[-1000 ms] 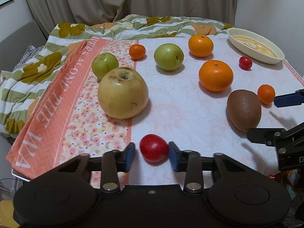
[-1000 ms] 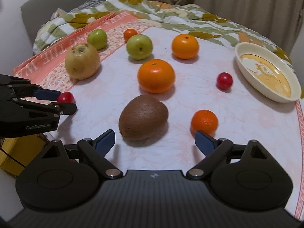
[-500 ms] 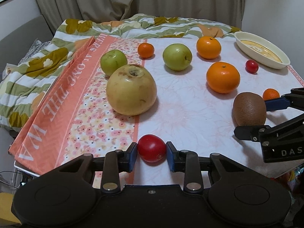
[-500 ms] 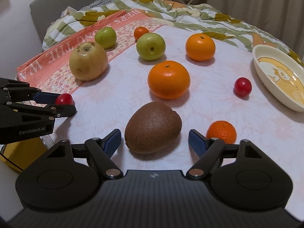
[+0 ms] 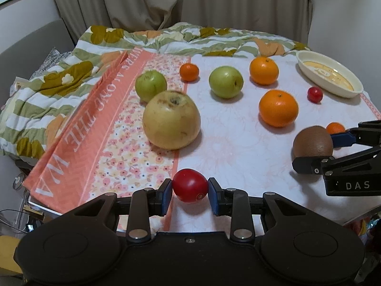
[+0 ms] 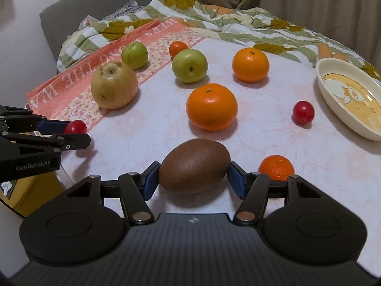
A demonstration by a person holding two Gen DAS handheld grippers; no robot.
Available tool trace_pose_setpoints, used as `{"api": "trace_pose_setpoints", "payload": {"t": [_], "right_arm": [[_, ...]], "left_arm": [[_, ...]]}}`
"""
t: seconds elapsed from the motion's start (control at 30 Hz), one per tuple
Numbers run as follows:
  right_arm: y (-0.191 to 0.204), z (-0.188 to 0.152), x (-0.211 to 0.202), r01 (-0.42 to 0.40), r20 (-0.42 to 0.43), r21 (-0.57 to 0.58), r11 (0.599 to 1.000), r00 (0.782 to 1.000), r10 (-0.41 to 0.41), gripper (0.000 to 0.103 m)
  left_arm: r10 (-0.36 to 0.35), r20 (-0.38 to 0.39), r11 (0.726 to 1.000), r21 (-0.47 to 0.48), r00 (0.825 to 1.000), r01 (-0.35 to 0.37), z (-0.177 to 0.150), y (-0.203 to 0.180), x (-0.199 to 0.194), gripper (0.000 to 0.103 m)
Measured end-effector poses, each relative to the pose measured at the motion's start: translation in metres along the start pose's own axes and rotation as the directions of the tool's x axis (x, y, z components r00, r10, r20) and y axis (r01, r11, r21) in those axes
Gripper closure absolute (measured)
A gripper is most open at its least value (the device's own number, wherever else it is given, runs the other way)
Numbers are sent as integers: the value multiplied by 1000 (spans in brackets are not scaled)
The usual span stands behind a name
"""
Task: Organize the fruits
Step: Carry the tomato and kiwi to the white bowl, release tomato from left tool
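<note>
The left hand-held gripper (image 5: pixel 190 191) squeezed a small red tomato (image 5: pixel 190 185). The right hand-held gripper (image 6: pixel 194 177) hugged the brown kiwi (image 6: pixel 194 165). Both were round and smooth, so they might slip out and roll off the worktop (image 5: pixel 238 147).

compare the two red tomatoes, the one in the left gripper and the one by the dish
The near tomato sits between the pads of the left gripper at the table's front edge; the far tomato lies free beside the dish, nothing touching it. The near one shows a small round sticker low on its skin; none is visible on the far one. Both are red, smooth and glossy.
</note>
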State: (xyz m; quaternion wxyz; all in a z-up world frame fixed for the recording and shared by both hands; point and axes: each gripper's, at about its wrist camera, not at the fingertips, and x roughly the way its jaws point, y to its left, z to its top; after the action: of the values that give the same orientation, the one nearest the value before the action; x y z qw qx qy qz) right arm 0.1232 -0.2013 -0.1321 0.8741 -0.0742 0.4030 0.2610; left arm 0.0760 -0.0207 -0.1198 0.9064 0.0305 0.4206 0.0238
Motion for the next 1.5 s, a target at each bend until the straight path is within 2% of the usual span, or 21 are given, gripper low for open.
{"api": "trace_pose_setpoints", "payload": {"t": [0.53,0.87,1.13,1.37,1.5], "right_arm": [[-25,6,-78,36,124,111,993,991,-50,27],[-72,24,-140,117,203,150,982,968,-147,27],[-129,44,-155,192,236,199,961,942,-237,27],[-179,70,-142,257,231,233,938,922,-310,27],[-205,84,-125,280,215,240,929,918,-332,27]], "left_arm": [[-53,98,998,19,994,51,35,-33,-56,67],[-167,183,986,50,969,161,90,-72,-75,67],[-290,191,954,132,938,268,149,-115,-47,67],[-395,162,910,204,904,361,203,-152,-4,67],[-423,124,890,239,897,387,231,-171,28,67]]}}
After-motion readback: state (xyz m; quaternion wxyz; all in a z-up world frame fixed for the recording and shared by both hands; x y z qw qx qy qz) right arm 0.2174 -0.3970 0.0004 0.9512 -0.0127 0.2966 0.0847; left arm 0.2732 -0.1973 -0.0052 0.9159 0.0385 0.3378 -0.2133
